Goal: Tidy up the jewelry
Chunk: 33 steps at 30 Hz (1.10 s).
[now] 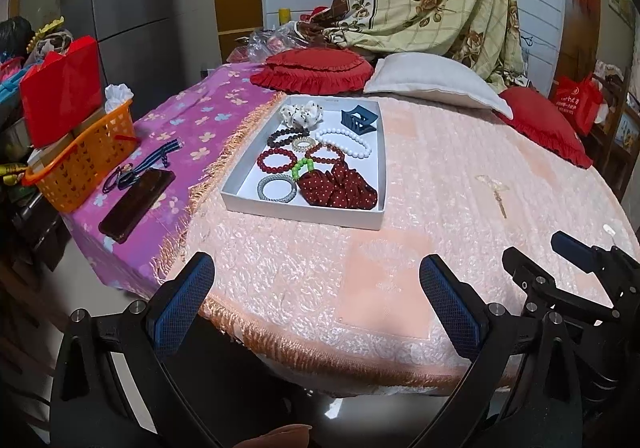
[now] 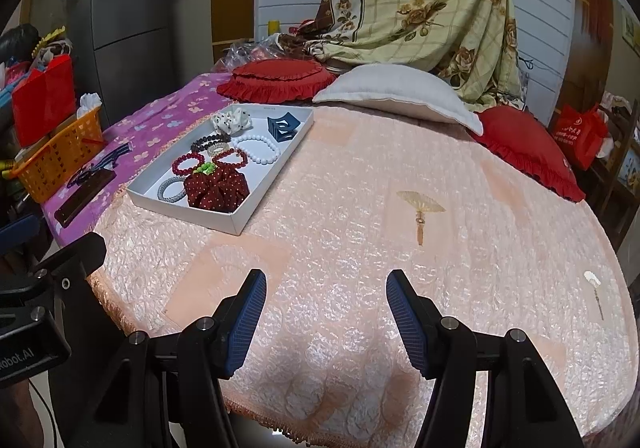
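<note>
A shallow white tray (image 1: 362,218) (image 2: 262,204) lies on a peach quilted cover and holds several pieces: a red dotted scrunchie (image 1: 340,188) (image 2: 218,188), red bead bracelets (image 1: 276,160), a white bead bracelet (image 1: 346,142) (image 2: 258,148), a dark bead bracelet (image 1: 286,136), a grey coil band (image 1: 277,189), a green bead piece (image 1: 303,168), a blue claw clip (image 1: 359,121) (image 2: 283,128) and a white dotted scrunchie (image 1: 302,114). My left gripper (image 1: 316,304) hangs open near the cover's front edge, nothing between its fingers. My right gripper (image 2: 326,322) is open and empty too, right of the tray.
An orange basket (image 1: 80,164) and a dark phone (image 1: 136,204) with hair ties sit on the purple flowered cloth at left. Red ruffled cushions (image 1: 316,70) and a white pillow (image 1: 436,82) lie behind the tray. The other gripper's body (image 1: 576,280) shows at lower right.
</note>
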### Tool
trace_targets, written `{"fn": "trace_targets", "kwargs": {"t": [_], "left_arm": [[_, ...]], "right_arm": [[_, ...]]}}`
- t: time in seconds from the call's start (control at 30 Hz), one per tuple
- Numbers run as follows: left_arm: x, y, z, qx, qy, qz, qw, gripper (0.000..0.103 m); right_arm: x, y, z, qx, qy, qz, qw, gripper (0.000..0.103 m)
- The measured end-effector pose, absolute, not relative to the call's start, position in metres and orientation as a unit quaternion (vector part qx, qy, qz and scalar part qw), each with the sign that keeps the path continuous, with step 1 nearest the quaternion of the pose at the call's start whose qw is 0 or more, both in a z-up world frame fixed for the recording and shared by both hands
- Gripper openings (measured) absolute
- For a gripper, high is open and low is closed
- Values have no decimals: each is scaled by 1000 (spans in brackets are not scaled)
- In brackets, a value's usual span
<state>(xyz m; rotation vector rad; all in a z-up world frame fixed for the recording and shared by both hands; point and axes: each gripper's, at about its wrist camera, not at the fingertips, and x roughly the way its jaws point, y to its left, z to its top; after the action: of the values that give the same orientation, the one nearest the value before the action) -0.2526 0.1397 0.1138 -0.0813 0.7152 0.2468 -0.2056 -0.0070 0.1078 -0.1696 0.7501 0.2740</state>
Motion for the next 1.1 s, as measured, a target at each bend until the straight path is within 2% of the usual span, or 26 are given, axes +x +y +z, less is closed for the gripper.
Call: {"fn": "trace_targets", "kwargs": {"t": [1.1], "left_arm": [[-248,145,94,-43,377,114,918,102]], "right_arm": [[-205,0,95,-92,378,127,912,61]]}}
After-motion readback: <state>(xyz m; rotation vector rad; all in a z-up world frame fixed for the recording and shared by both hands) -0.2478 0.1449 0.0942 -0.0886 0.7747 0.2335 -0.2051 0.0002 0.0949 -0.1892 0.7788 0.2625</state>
